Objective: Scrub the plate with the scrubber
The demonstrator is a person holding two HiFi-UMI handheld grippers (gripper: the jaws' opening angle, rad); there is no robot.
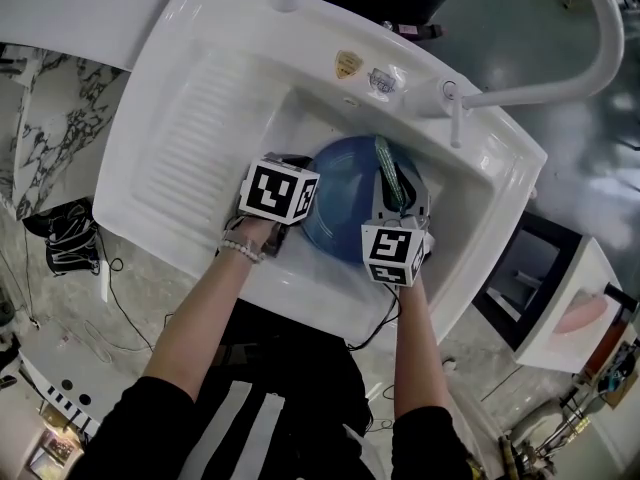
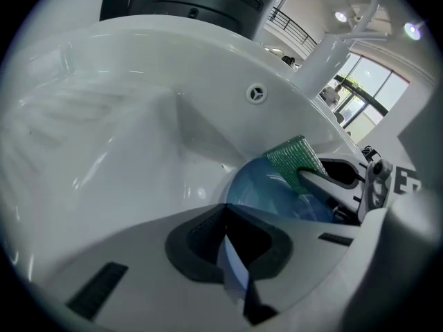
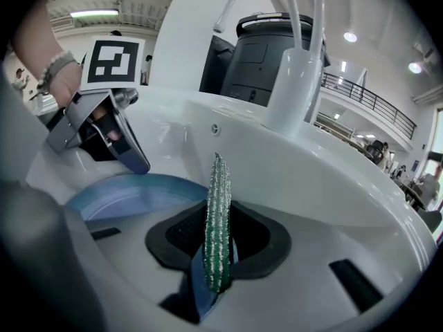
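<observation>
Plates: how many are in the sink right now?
1: a blue plate in the sink basin, the scrubber over its right side. Another beneath it would be hidden.

Basin [image 1: 300, 118] crowded: plate [image 1: 345, 178] fills centre. Left gripper [image 2: 223, 209] on its 9 o'clock edge, right gripper [image 3: 217, 206] over its 3 o'clock side. Faucet [image 1: 600, 38] arches above rim at 2 o'clock. Ribbed drainboard [image 1: 200, 138] at 9 o'clock open. Narrow free strip behind plate, 12 o'clock.

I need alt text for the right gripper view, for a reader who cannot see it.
The right claw is shut on a green scrubber, held upright and edge-on above a blue plate in a white sink. At upper left, the left claw grips the plate's rim.
</observation>
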